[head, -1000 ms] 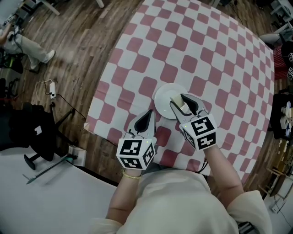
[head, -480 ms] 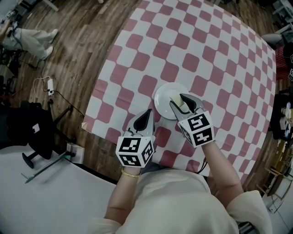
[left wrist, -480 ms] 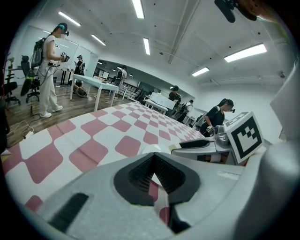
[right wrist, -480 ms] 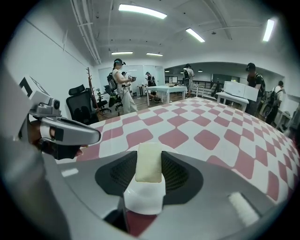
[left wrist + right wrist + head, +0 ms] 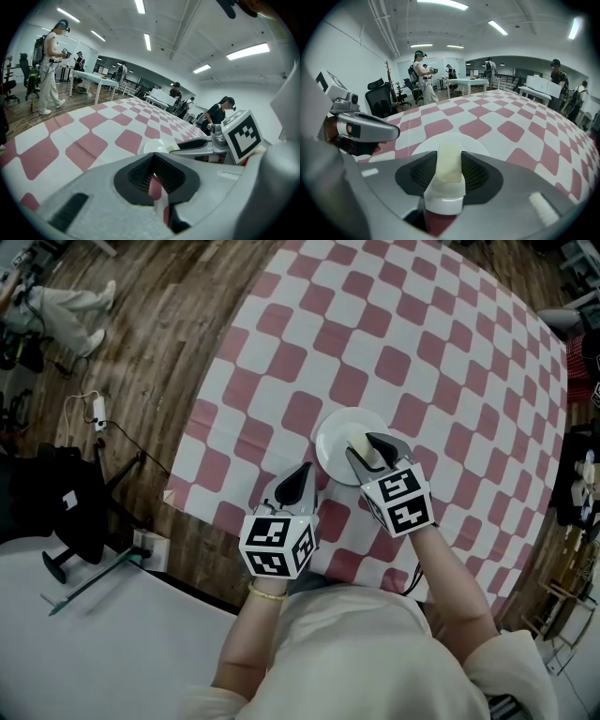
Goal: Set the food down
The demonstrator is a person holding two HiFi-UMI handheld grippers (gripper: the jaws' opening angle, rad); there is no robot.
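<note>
Right hand-held gripper (image 5: 362,446) pinches pale food (image 5: 449,164) above the white plate (image 5: 330,437), hiding its five-o'clock rim; left hand-held gripper (image 5: 304,470), pressed together, sits at seven o'clock.

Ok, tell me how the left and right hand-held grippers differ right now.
The right hand-held gripper is clamped on a pale food piece; the left hand-held gripper is shut on nothing. The right one is over the white plate; the left is beside it, over the checked cloth. Both point roughly the same way.
</note>
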